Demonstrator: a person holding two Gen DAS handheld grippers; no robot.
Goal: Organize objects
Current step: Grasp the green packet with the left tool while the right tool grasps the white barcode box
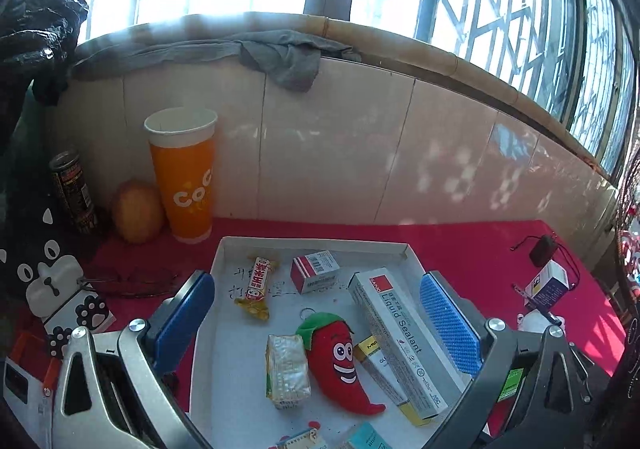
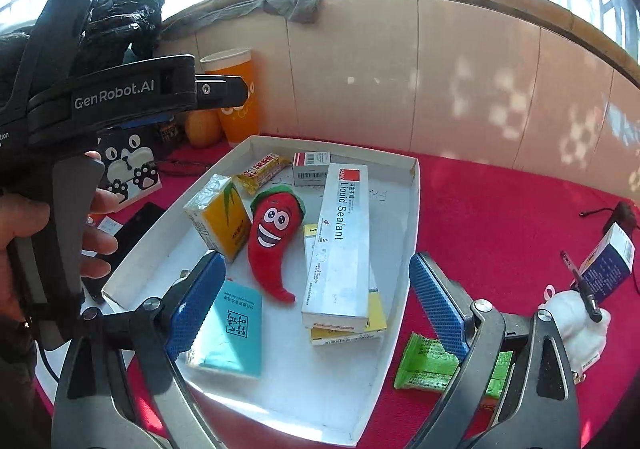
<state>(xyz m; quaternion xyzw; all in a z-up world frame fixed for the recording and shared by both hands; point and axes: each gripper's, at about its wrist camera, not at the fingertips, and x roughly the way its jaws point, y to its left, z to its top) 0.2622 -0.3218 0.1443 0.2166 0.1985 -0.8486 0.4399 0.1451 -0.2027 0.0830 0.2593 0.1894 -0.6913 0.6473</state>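
Note:
A white cardboard tray (image 1: 224,265) (image 2: 414,185) lies on the red cloth. In it lie a red plush chili (image 1: 340,361) (image 2: 272,233), a long Liquid Sealant box (image 1: 396,341) (image 2: 340,245) on top of a yellow-edged box (image 2: 376,323), a yellow tissue pack (image 2: 220,217) (image 1: 286,371), a candy bar (image 1: 256,285) (image 2: 264,167), a small red-white box (image 1: 314,271) (image 2: 310,167) and a teal packet (image 2: 232,329). My left gripper (image 1: 316,313) is open above the tray, touching nothing. My right gripper (image 2: 316,301) is open too, over the sealant box end, gripping nothing.
An orange paper cup (image 1: 184,177), a potato-like lump (image 1: 138,211) and a dark can (image 1: 74,193) stand by the tiled wall. A cat-print box (image 1: 60,289), a green wrapper (image 2: 432,365), a blue-white box (image 2: 610,257), a pen and a white plush lie outside the tray. A hand (image 2: 24,233) holds the left gripper.

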